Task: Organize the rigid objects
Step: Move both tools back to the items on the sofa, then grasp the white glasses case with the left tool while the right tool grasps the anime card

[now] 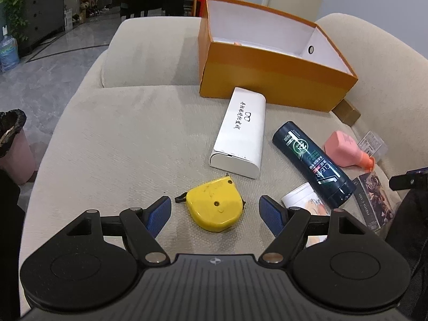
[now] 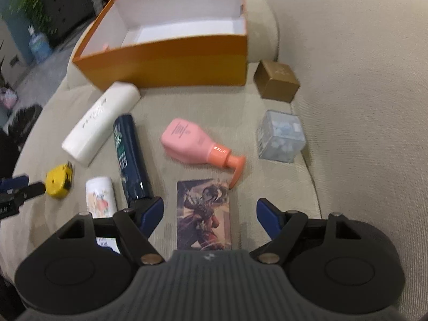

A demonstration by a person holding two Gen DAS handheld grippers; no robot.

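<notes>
An open orange box stands at the back of a beige sofa seat. My left gripper is open, its jaws on either side of a yellow tape measure. My right gripper is open over a picture card box. Between lie a white case, a dark blue bottle, a pink pump bottle and a small white tube.
A brown cube box and a clear box of pale pieces lie by the sofa back on the right. A bin with a black liner stands on the floor left of the sofa. The sofa's front edge is at the left.
</notes>
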